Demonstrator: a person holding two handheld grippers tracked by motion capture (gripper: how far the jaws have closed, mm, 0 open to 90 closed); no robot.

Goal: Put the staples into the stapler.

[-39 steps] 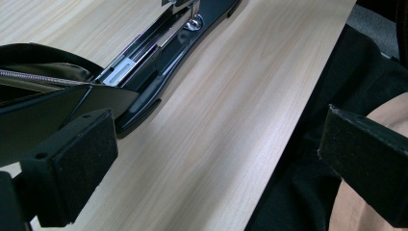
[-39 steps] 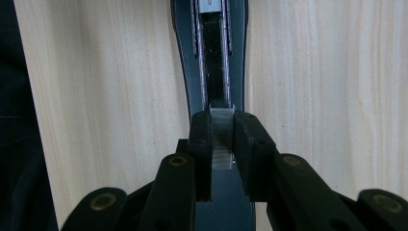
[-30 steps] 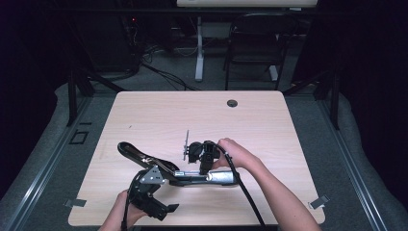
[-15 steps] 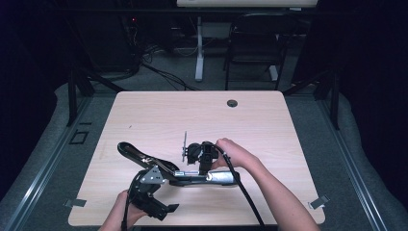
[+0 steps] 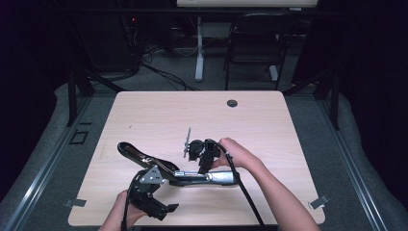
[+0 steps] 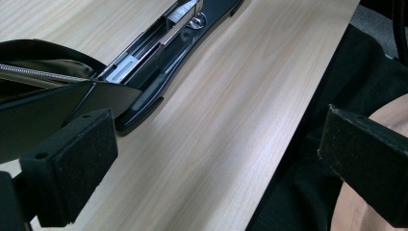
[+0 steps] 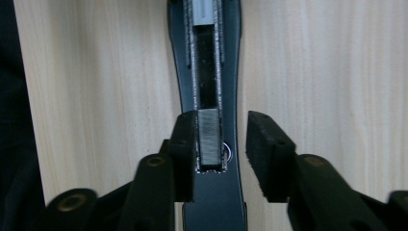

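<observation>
One stapler lies opened flat in the lower centre of the high view, on a single light wooden table; its black top arm reaches toward the left of the frame and its metal magazine channel runs to the right. One block of staples sits in that channel, seen at centre in the right gripper view. One dark round grommet marks the table's upper centre.

Two grippers are present, one per hand. The right gripper, just right of centre in the high view, points down over the channel: its jaws have just been opening and now stand apart. The left pad lies against the channel's side by the staples; the right pad stands clear of it, with bare wood showing in the gap.

The left gripper, at the lower left of the high view, has its jaws spread wide with nothing clamped between them. In the left gripper view the stapler's black arm lies just above the left pad; whether they touch cannot be told.
</observation>
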